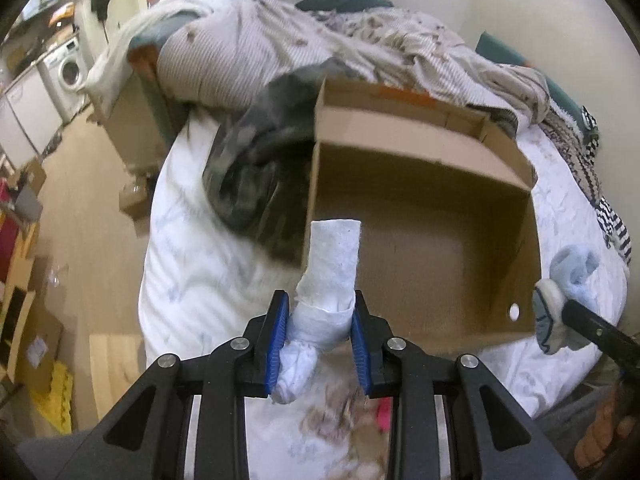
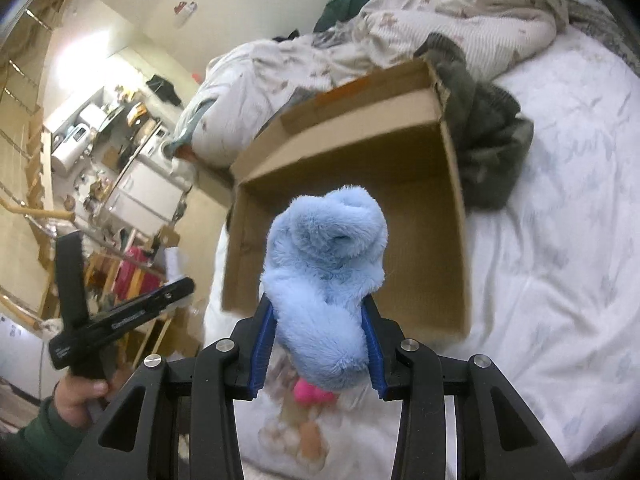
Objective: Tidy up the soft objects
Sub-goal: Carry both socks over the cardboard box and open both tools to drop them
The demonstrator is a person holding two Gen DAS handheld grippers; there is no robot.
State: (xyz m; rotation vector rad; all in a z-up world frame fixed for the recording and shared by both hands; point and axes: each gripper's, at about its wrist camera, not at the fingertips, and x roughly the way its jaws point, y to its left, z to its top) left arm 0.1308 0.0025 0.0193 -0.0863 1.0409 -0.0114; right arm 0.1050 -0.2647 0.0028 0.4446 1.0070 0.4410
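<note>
My left gripper is shut on a rolled white sock and holds it just above the near left edge of an open cardboard box on the bed. My right gripper is shut on a fluffy light-blue sock bundle, held above the near edge of the same box. The blue bundle and the right gripper's arm also show at the right edge of the left wrist view. The left gripper's body shows at the left of the right wrist view. The box looks empty inside.
A dark grey garment lies against the box's left side. A crumpled patterned duvet is piled behind the box. A small pink object lies on the white sheet below the grippers. Floor, cardboard and a washing machine lie left of the bed.
</note>
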